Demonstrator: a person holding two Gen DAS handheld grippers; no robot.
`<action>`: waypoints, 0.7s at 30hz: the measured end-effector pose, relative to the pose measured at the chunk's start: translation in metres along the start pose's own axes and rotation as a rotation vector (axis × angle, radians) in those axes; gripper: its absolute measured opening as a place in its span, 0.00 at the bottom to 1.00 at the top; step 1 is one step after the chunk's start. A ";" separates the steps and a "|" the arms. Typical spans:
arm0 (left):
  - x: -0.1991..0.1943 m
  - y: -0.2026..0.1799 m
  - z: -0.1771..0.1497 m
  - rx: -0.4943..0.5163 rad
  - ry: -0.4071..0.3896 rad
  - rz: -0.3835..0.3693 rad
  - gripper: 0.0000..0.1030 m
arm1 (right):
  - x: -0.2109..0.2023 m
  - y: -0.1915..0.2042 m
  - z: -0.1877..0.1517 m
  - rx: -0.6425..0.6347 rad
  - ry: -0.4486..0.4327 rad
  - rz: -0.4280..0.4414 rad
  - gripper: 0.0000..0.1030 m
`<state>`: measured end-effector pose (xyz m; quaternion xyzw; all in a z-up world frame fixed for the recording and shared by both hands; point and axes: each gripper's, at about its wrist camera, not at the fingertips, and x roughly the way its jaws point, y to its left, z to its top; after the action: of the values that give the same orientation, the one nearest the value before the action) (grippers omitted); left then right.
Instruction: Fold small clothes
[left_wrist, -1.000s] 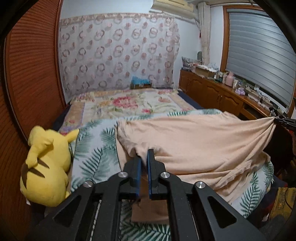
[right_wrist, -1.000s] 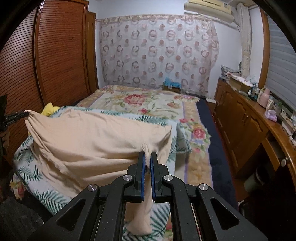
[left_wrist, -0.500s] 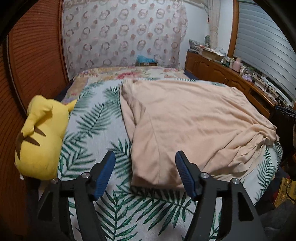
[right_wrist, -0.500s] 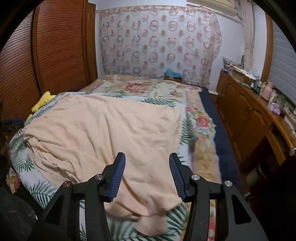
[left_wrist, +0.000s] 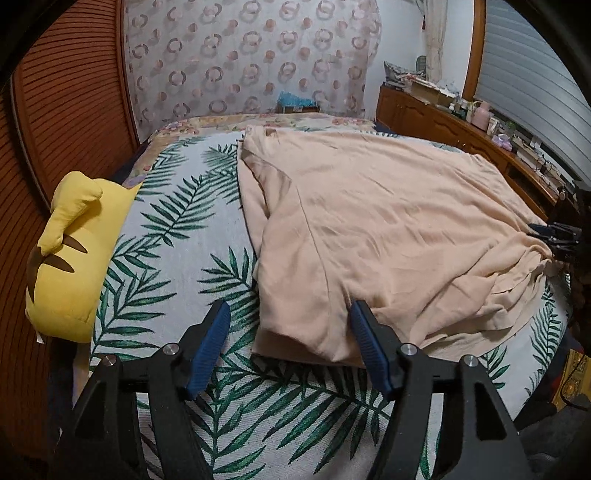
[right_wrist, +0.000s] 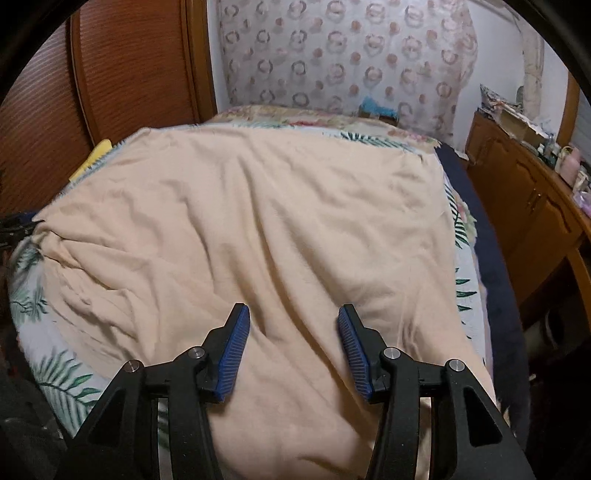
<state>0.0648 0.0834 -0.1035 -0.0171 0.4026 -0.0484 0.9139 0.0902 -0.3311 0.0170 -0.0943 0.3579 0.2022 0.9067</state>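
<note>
Peach shirt (left_wrist: 369, 229) lies spread on the leaf-print bedcover (left_wrist: 177, 236), rumpled toward its near hem. Left gripper (left_wrist: 290, 339), jaws apart, hovers over the near left corner at 6 o'clock; right gripper (right_wrist: 293, 347), jaws apart, empty, over the cloth. Fabric looks light, soft, prone to sliding; pinch hem corners. Yellow plush toy (left_wrist: 70, 258) at 9 o'clock.

Left gripper (left_wrist: 290, 321) and right gripper (right_wrist: 293, 325) hang open, empty.

No legible text (or labels) anywhere
</note>
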 end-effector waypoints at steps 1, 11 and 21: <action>0.001 0.000 -0.001 -0.001 0.004 0.000 0.66 | 0.003 -0.001 0.001 0.000 -0.001 0.002 0.51; 0.007 -0.001 -0.008 0.006 -0.009 0.019 0.74 | 0.012 0.002 -0.002 -0.005 -0.022 -0.001 0.57; 0.006 -0.002 -0.009 0.005 -0.023 0.023 0.76 | 0.006 0.009 -0.010 -0.010 -0.026 0.007 0.60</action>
<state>0.0621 0.0804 -0.1145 -0.0108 0.3922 -0.0388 0.9190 0.0839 -0.3247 0.0053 -0.0947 0.3457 0.2083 0.9100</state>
